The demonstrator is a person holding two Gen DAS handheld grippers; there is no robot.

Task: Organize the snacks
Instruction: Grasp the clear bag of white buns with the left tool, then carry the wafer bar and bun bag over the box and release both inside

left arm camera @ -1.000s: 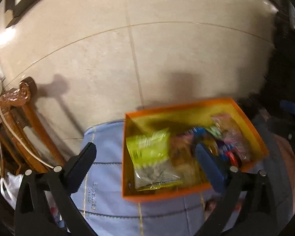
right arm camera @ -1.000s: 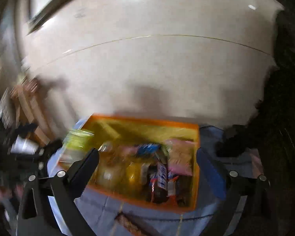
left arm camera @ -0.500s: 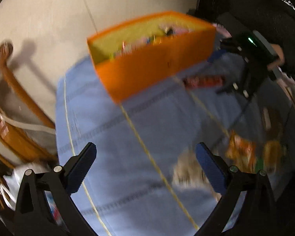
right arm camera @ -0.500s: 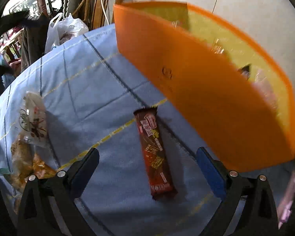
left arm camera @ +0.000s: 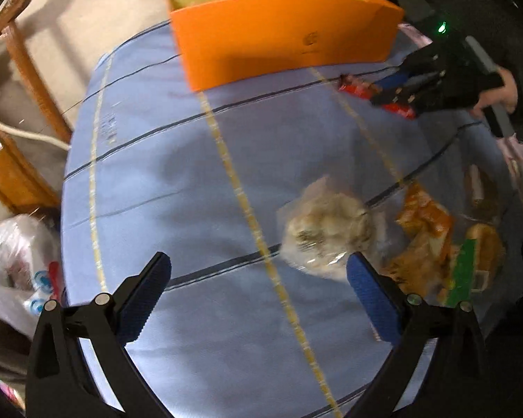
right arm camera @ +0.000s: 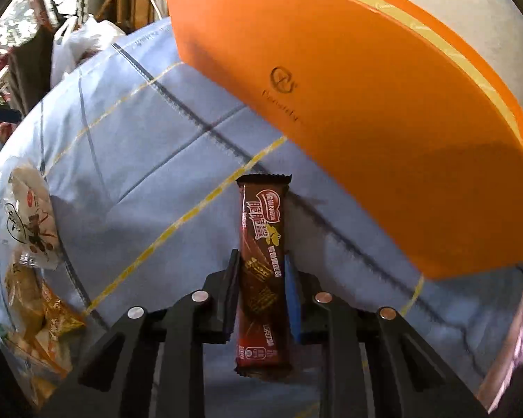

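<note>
On the far left of my left wrist view, a crinkled white plastic bag is slumping beside carved wooden furniture. The pale blue tablecloth is spreading smooth and soft across the table, crossed by dark stitched lines and thin yellow stripes. My left gripper is hovering over bare cloth with its jaws spread wide and nothing between them; its blue pads are ribbed. Just beside its right-hand finger a clear, shiny bag of pale puffy snacks is lying, blurred, and further right crumpled orange packets are piling up near the table's edge. At the back the orange box is standing, a stiff matte card box with a small embossed logo and a yellowish lining.

Towards the right of that view my right gripper is showing, black and angular. Through its own camera I am watching its jaws, which have just been closing, pinching a chocolate wafer bar at mid-length. The bar is long and flat in a glossy brown wrapper with crimped ends, a red-and-white logo and yellow print. It is lying on the cloth just beside the box's front wall.
</note>
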